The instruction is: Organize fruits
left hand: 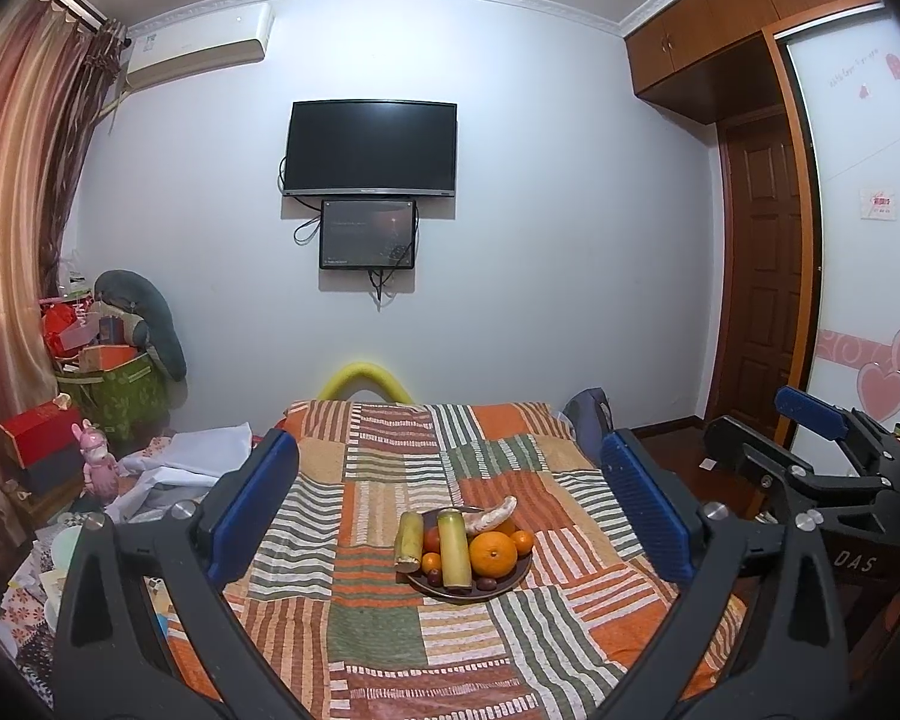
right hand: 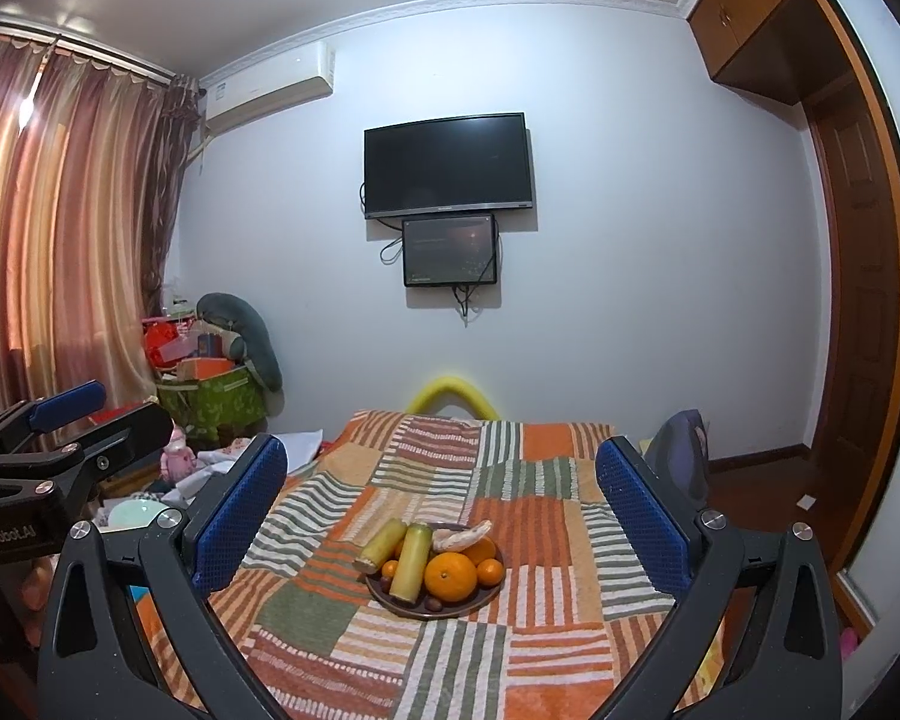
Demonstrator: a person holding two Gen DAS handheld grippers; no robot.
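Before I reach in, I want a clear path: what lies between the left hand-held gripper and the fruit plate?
Only bare striped patchwork blanket lies between the left hand-held gripper and the dark round fruit plate, per the left wrist view.

A bedroom in a home.
A bed point(left hand: 390, 630) under a striped patchwork cover fills the near middle; a television point(left hand: 371, 147) and air conditioner point(left hand: 201, 48) hang on the far wall, curtains point(right hand: 60, 228) drape the left, and a wooden wardrobe point(left hand: 738, 24) stands right.
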